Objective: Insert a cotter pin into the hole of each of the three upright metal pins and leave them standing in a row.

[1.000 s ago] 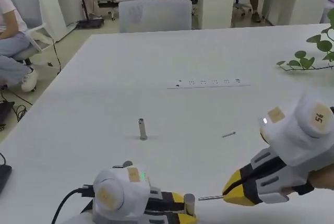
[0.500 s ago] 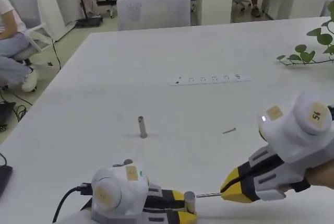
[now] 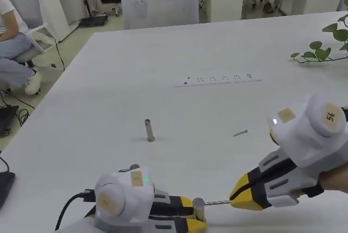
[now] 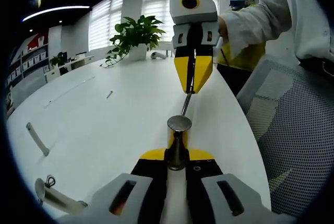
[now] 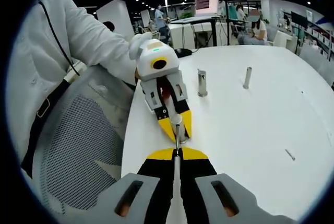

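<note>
Head view first: the left gripper [image 3: 194, 219] is seen clamped on an upright metal pin [image 3: 198, 209] near the front edge of the table [image 3: 136, 81]. The right gripper [image 3: 235, 202] is closed on a cotter pin [image 3: 218, 203], which is held level with its tip right at the pin's top end. Whether it's actually in the hole can't be made out tbh. A second pin [image 3: 148, 130] is stood upright further back, well apart. A third pin [image 4: 55, 197] is spotted just beside the left gripper, with what looks like a wire loop by its top. A loose cotter pin [image 3: 240, 133] is laid flat off to the right.
</note>
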### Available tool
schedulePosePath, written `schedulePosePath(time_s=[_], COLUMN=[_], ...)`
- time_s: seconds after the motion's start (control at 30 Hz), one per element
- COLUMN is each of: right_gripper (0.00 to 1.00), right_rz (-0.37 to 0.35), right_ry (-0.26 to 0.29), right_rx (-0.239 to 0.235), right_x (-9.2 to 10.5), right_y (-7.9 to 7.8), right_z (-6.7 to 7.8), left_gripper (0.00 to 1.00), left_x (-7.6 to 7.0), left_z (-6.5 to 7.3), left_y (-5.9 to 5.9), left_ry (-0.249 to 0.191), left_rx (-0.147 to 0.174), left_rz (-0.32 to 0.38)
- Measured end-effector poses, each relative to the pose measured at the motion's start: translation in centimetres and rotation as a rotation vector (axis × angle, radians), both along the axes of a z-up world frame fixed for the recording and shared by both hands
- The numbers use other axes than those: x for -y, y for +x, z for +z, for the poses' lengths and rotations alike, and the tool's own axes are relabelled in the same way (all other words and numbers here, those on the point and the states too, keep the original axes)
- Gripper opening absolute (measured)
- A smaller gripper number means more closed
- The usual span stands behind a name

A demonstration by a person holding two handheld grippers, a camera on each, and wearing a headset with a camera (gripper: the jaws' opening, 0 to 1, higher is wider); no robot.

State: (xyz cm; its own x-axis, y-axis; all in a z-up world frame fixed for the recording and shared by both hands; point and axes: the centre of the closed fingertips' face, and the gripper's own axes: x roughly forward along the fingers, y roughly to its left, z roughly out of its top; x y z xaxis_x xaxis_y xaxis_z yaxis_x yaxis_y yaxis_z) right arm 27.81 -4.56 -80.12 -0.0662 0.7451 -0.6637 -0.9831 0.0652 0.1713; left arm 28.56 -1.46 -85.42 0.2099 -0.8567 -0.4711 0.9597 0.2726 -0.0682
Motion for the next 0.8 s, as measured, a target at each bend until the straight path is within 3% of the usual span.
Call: schedulePosePath(time_s=[0.3, 0.8], right_gripper=[0.03, 0.03], right_rz=[0.014, 0.065], right_ry=[0.003, -0.040], right_rx=[-0.003, 0.018], right_x=[-0.4, -0.7], right_y=[0.1, -0.2], right_z=[-0.3, -1.3], left_gripper=[0.10, 0.10], left_x=[0.0, -0.1], left_z=[0.0, 0.0], left_y=[0.0, -0.1], left_ry=[-0.001, -0.004], left_rx=[-0.003, -0.004], left_rz=[-0.002, -0.001])
